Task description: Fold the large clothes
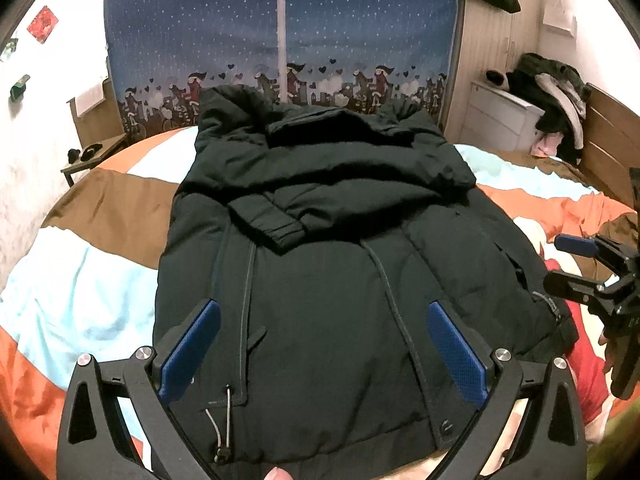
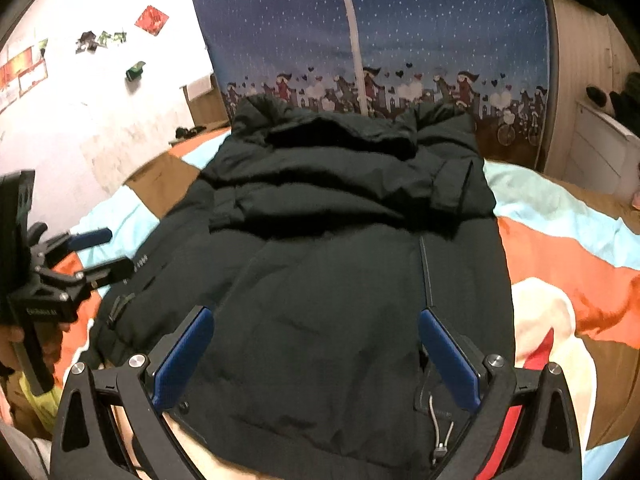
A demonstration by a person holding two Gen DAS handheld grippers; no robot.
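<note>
Jacket [image 1: 320,280] flat on bedspread [image 1: 80,300]; left tool [image 1: 320,344] and right tool [image 2: 316,344] both spread apart, gripping nothing; label text unreadable.

Starry blue curtain [image 1: 280,32], white walls [image 2: 100,92]

A dark padded jacket [image 1: 340,264] was laid flat on the bed, hem nearest, collar farthest. Both sleeves were folded across the chest, one elastic cuff [image 1: 288,234] lying near the middle. Drawcords were seen at the hem.
</note>
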